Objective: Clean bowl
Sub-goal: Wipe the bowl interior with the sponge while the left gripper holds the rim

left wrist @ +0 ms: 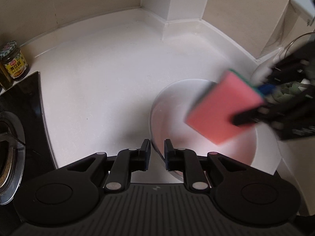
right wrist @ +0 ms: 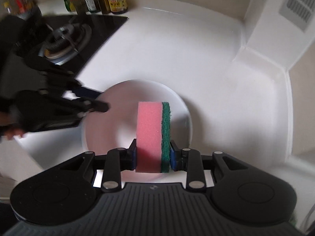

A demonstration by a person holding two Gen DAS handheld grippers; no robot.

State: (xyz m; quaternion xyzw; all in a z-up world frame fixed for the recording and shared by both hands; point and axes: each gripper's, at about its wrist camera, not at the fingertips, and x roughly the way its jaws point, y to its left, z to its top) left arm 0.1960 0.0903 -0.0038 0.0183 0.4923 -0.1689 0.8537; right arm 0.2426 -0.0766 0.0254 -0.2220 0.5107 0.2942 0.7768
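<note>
White kitchen counter (right wrist: 177, 45). Round white ceramic bowl (right wrist: 177, 98) looks clean. Right gripper (right wrist: 153, 157) clamps pink-green sponge (right wrist: 151, 133); left gripper (left wrist: 157, 153) jaws parted, straddling rim. Rinse left.

Yellow jar label (left wrist: 17, 67) with Chinese characters, too blurred to read

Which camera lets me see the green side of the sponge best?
The right wrist view. There the sponge is sharp, and its green scrub layer runs down the whole right side. In the left wrist view the sponge is blurred and only a thin green edge shows.
</note>
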